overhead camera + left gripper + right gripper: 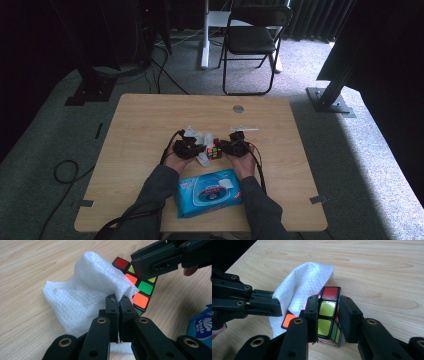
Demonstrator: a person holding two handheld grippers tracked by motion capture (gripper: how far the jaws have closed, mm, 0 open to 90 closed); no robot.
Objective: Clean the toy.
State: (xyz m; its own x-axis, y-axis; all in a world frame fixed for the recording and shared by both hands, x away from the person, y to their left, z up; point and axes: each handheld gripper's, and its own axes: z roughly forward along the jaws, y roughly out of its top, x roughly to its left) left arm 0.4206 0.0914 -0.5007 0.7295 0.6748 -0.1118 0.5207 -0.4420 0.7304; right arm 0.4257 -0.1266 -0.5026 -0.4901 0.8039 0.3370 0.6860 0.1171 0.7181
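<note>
Cube [328, 312] in right tool [328, 322], wipe [87, 292] draped against it.

Left hand-held gripper [117, 301] pinched closed, right hand-held gripper [329, 312] apparently clamped (jaws parted), facing.

We read "Vinda" on blue wet-wipes pack [202, 325], smaller line beneath illegible; no other text legible.

The high view looks forward and down on the pale wooden bench [150, 120] from afar; both gripper views sit close, facing each other — sharing the multicoloured puzzle cube [140, 290] and crumpled white wipe [302, 287].
</note>
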